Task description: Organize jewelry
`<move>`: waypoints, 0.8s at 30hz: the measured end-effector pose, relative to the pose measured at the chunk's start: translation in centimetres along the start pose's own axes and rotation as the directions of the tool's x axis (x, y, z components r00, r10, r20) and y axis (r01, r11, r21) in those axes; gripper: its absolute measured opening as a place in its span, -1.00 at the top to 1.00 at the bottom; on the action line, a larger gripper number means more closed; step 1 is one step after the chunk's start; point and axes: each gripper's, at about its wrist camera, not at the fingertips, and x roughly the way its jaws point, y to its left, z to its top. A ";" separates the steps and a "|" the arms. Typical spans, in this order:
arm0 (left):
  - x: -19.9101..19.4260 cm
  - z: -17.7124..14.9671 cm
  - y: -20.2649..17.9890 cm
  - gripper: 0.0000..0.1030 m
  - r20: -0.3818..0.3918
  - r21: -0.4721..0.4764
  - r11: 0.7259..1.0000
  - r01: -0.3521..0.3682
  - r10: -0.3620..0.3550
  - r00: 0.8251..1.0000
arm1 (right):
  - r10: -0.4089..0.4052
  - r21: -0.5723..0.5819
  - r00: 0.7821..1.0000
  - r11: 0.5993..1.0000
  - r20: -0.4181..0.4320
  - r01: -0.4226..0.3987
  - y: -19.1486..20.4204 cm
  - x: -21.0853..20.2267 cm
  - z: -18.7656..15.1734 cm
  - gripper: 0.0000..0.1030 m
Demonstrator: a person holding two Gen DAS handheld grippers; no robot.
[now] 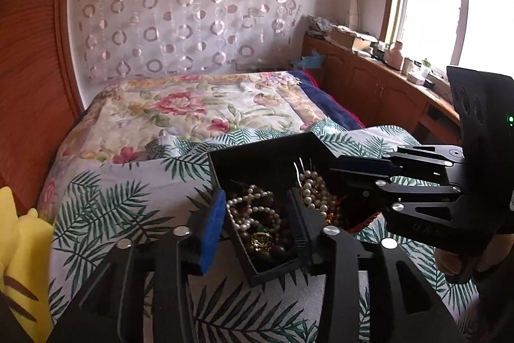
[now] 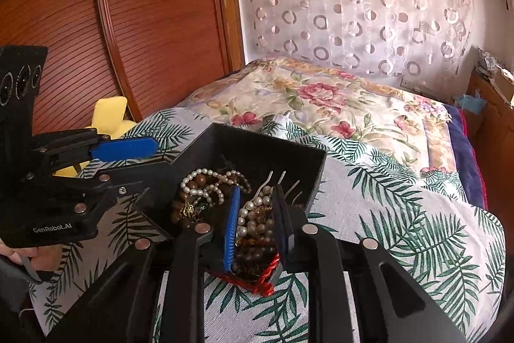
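Observation:
A black open jewelry box (image 1: 257, 156) (image 2: 253, 147) sits on the leaf-print cloth, full of tangled pearl strands (image 1: 247, 211) (image 2: 205, 182), brown beads and a green-and-gold piece (image 1: 261, 237). My left gripper (image 1: 257, 221) is open, its fingers straddling the box's near left wall; one blue pad (image 1: 210, 233) is outside, the other finger inside. My right gripper (image 2: 257, 227) is inside the box, jaws partly closed around a clump of pearls and brown beads (image 2: 257, 221). A red cord (image 2: 266, 275) hangs over the box's near edge.
The box rests on a bed with a leaf-print cloth (image 1: 122, 214) and a floral quilt (image 1: 199, 108) behind. A yellow plush toy (image 1: 19, 259) lies at the left. A wooden wardrobe (image 2: 128, 21) and a windowsill cabinet (image 1: 385, 79) with small items flank the bed.

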 end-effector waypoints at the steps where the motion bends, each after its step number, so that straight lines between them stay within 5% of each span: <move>1: -0.1 0.1 0.1 0.07 0.004 0.000 1.000 -0.006 0.006 1.000 | -0.001 0.004 1.000 1.000 0.007 0.001 0.0 -0.3 0.0 0.50; 6: -1.3 0.0 0.0 -0.72 0.046 -0.010 0.998 -0.066 0.066 0.997 | -0.035 0.029 0.998 0.999 0.048 0.034 0.2 -1.8 -0.3 -0.05; 8: -1.8 -0.2 -0.1 -0.82 0.061 -0.013 0.995 -0.102 0.103 0.993 | -0.072 0.047 0.995 0.997 0.069 0.068 0.4 -2.7 -0.7 -0.32; 12: -2.7 -0.8 -0.2 -0.85 0.061 -0.029 0.990 -0.136 0.138 0.989 | -0.138 0.084 0.985 0.988 0.104 0.129 0.6 -4.4 -1.6 -0.80; 15: -4.0 -1.8 -0.5 -0.85 0.058 -0.044 0.984 -0.172 0.174 0.983 | -0.176 0.109 0.975 0.981 0.137 0.162 1.2 -6.2 -2.7 -0.95; 24: -9.4 -4.6 -2.2 -0.85 0.110 -0.039 0.978 -0.205 0.208 0.972 | -0.231 0.192 0.956 0.962 0.184 0.195 3.0 -11.6 -5.7 -0.95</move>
